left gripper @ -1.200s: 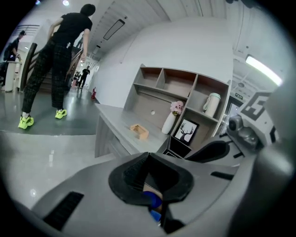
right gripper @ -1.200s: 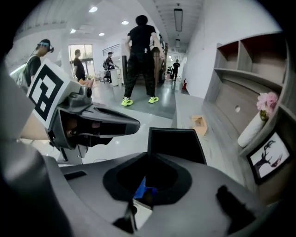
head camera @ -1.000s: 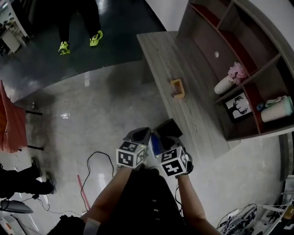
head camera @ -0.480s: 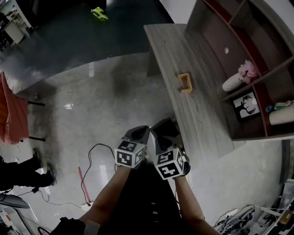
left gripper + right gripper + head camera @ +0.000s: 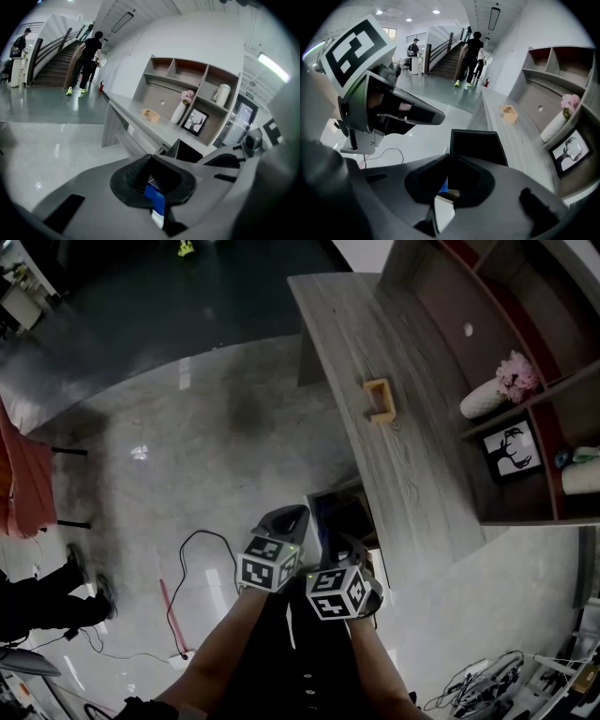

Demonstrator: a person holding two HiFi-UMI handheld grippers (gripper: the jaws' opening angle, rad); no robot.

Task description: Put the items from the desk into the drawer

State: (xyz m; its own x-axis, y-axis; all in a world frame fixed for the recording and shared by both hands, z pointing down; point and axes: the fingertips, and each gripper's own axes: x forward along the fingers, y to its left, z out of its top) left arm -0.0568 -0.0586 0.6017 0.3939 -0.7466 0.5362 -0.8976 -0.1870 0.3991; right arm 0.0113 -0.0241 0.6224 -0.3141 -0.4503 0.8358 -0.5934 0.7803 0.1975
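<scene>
The left gripper (image 5: 157, 182) and right gripper (image 5: 450, 187) each have jaws closed on a thin blue-and-white item (image 5: 155, 204), and the open drawer (image 5: 478, 140) lies straight ahead, just beyond them under the counter (image 5: 375, 352) edge, nearer the right gripper.

You are holding a blue-and-white item (image 5: 154, 202) just before the black drawer (image 5: 342, 512), which is standing open at twelve o'clock; a tan wooden holder (image 5: 379, 399) is sitting on the desk (image 5: 412, 484) at one o'clock.

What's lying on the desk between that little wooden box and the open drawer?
Nothing. The head view shows bare desk from the wooden box to the drawer.
</scene>
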